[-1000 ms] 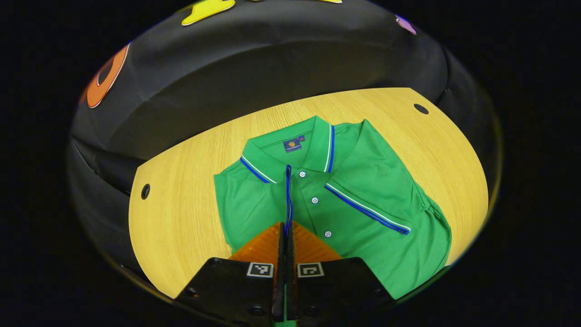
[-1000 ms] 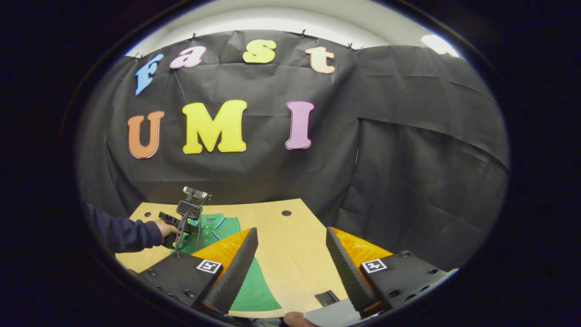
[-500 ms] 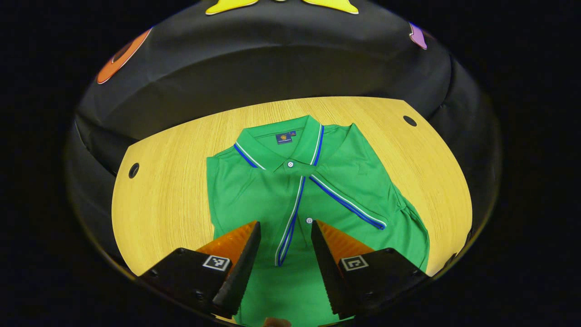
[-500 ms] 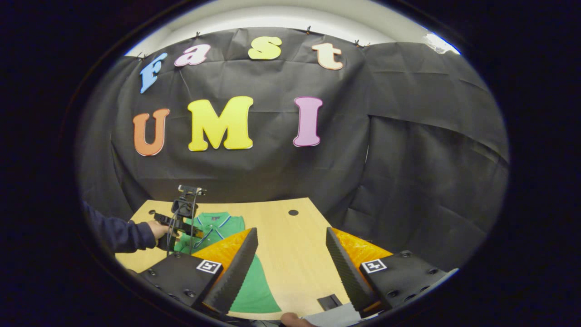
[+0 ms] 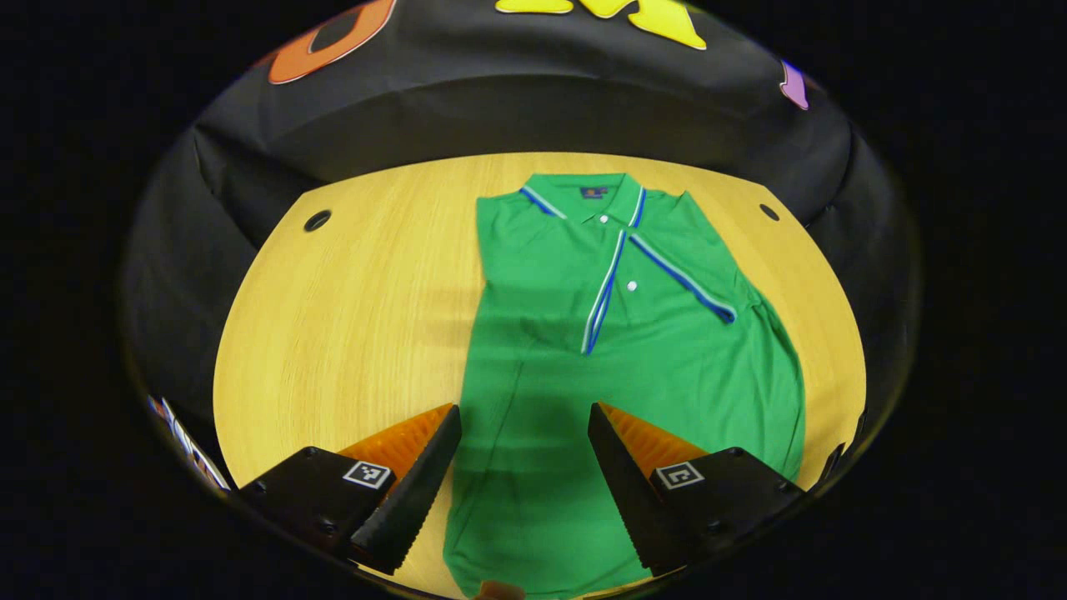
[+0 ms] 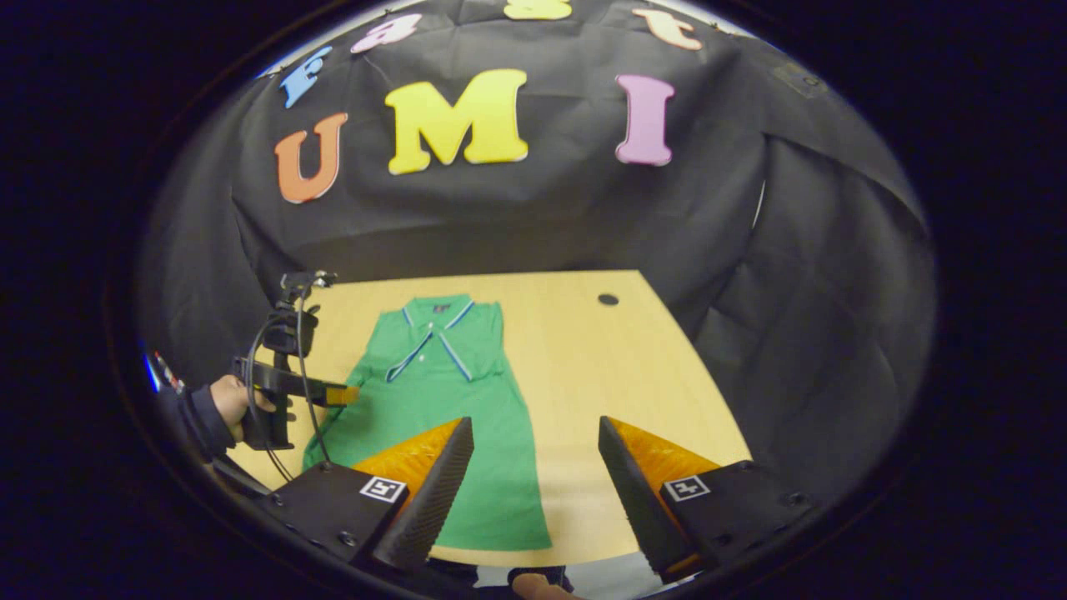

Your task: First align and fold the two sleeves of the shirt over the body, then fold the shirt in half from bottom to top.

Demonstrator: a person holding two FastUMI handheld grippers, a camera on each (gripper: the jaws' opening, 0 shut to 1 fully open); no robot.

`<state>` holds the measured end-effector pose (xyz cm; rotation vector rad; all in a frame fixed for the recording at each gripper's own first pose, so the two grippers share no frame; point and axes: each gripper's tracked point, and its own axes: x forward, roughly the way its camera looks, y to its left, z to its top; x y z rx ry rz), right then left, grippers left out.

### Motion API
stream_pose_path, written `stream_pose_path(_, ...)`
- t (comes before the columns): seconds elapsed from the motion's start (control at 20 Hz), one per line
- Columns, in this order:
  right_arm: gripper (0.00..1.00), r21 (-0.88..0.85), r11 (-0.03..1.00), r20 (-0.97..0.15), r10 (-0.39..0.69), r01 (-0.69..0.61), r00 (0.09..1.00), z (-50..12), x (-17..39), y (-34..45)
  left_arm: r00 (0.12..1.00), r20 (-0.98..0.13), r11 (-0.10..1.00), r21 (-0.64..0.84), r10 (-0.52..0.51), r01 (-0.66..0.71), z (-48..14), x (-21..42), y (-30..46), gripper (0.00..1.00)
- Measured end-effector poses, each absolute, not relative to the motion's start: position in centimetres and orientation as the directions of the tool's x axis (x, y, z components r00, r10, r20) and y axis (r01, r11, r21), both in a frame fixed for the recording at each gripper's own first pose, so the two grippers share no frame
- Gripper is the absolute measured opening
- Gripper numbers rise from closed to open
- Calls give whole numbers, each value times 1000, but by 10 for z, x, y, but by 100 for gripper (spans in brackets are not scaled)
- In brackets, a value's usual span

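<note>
- If judged by the lie of the cloth: sleeve step done, bottom-to-top fold now in hand.
- Left gripper: fingers spread apart, nothing between them, held above the lower part of the shirt.
- Right gripper: fingers likewise apart and empty, pointing at the near edge of the surface, just to one side of the shirt.
- Hand in a dark sleeve seen in the right gripper view, holding the left gripper over the shirt's far side.
- Shirt: flat on the surface, front up, hem nearest, collar farthest.
- For a clean fold: take one hem corner in each gripper, pinching only the layers at the edge.
- Raise both corners together and level, to avoid a skewed crease.
- Carry the hem forward low over the body, so as not to drag the sleeves open.
- Lay the hem on the shoulder line just below the collar, edges matched, then release.
- First sleeve and second sleeve: both folded inward over the chest, striped cuffs meeting near the placket.
- Risk, as a judgement: soft knit, likely to sag between the two grips.
- Count: 1 shirt, 2 sleeves, 1 collar, 2 grippers, 1 hand.
- Also 2 round holes in the surface, far corners: first hole, second hole.
</note>
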<state>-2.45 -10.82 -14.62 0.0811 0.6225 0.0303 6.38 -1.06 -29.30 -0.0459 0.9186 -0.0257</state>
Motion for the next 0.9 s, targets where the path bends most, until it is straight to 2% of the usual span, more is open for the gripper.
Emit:
stream_pose_path(0.05, 96, 112, 994, -626, 85, -19, 775, -163, -26, -100, 593, -805, 998, -55, -38, -12, -300, 50, -4, 99)
stream_pose_path(0.25, 96, 114, 993, -749, 79, 10, 658, -230, -25, -98, 518, -855, 995, -65, -14, -80, -331, -10, 23, 99)
stream_pose_path(0.45, 94, 35, 999, -839, 31, -2, 543, -289, -34, -101, 453, -891, 992, -69, -13, -107, -347, -56, 31, 99)
stream_pose_path(0.6, 97, 34, 999, -908, 25, 12, 419, -327, -53, -95, 406, -913, 991, -75, -23, -111, -345, -77, 26, 99)
stream_pose_path(0.7, 94, 10, 1000, -939, 2, 19, 345, -340, -61, -96, 366, -930, 990, -87, -42, -107, -340, -89, 16, 99)
stream_pose_path(0.9, 95, -7, 999, -955, -16, 32, 297, -354, -65, -95, 243, -968, 990, -90, -60, -112, -335, -114, -3, 99)
